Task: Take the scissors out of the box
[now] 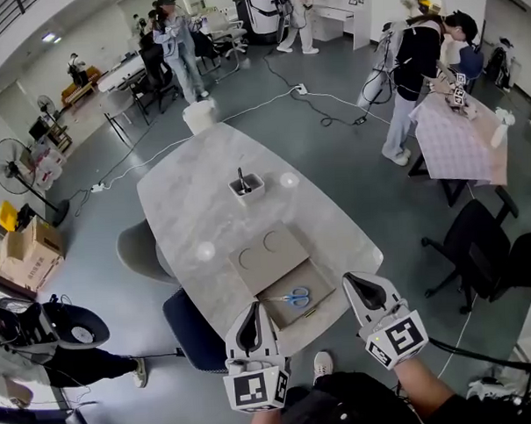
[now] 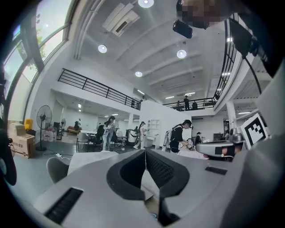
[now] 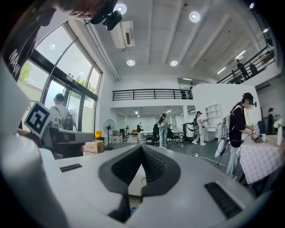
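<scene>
Nearest the head camera, the left gripper (image 1: 256,306) and the right gripper (image 1: 351,283) are held side by side at the near end of a pale marbled table (image 1: 190,197), each with its marker cube turned toward the person. Both are pointed level and away from the person. The left gripper's jaws are seen pressed together at the tips in the left gripper view, with nothing between them. The right gripper's jaws are likewise closed and empty in the right gripper view. Between the two grippers, an open cardboard box (image 1: 318,277) is set on the table's near end, its flap folded back flat toward the middle of the table. The scissors (image 1: 296,297), blue-handled, are laid flat on the floor of the box, apart from both grippers and touched by neither. Farther along the table, a small white holder (image 1: 247,188) is stood upright with a dark item in it. A dark blue chair (image 1: 191,329) is tucked against the table's left side, beside the left gripper. Several people are seen standing on the grey floor well beyond the table.
</scene>
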Demonstrator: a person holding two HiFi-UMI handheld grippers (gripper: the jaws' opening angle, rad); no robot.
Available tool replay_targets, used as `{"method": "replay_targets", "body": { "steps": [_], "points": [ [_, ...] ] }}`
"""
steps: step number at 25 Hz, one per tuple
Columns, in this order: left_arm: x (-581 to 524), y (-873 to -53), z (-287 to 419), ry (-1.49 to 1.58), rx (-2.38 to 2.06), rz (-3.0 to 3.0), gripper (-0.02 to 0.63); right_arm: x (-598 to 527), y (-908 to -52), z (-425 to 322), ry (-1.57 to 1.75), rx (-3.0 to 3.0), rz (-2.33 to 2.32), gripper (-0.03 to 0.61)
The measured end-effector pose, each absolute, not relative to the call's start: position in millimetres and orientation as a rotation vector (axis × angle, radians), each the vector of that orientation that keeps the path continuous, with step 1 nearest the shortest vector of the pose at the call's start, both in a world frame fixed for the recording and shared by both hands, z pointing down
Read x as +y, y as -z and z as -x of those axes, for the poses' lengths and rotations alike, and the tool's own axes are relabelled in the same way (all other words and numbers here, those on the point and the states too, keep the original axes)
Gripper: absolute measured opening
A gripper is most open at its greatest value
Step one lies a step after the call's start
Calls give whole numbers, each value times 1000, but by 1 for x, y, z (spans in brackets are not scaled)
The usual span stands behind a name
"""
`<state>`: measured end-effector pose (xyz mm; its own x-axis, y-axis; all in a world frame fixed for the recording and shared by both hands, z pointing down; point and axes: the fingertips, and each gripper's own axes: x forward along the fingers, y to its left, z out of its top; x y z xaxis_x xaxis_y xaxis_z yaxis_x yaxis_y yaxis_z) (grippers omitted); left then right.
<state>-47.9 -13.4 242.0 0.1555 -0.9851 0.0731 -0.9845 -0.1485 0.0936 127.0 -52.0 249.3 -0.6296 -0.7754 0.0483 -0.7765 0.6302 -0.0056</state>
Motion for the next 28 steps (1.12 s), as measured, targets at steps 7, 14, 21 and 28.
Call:
{"method": "replay_targets", "body": {
  "steps": [7,14,21,28],
  "points": [
    [-22,-244,55,-13,-1947,-2295,17,-65,-260,-116,-56,-2774,-1294,-3],
    [-34,-254,67,-27,-1898,-2310,17,-76,-279,-95,-38,-2713,-1211,-3],
    [-53,-299,79,-73,-1842,-2262,17,-86,-347,-55,-75,-2559,-926,-3],
    [-74,-355,83,-92,-1787,-2214,17,-94,-448,-26,-30,-2399,-585,-2]
  ]
}}
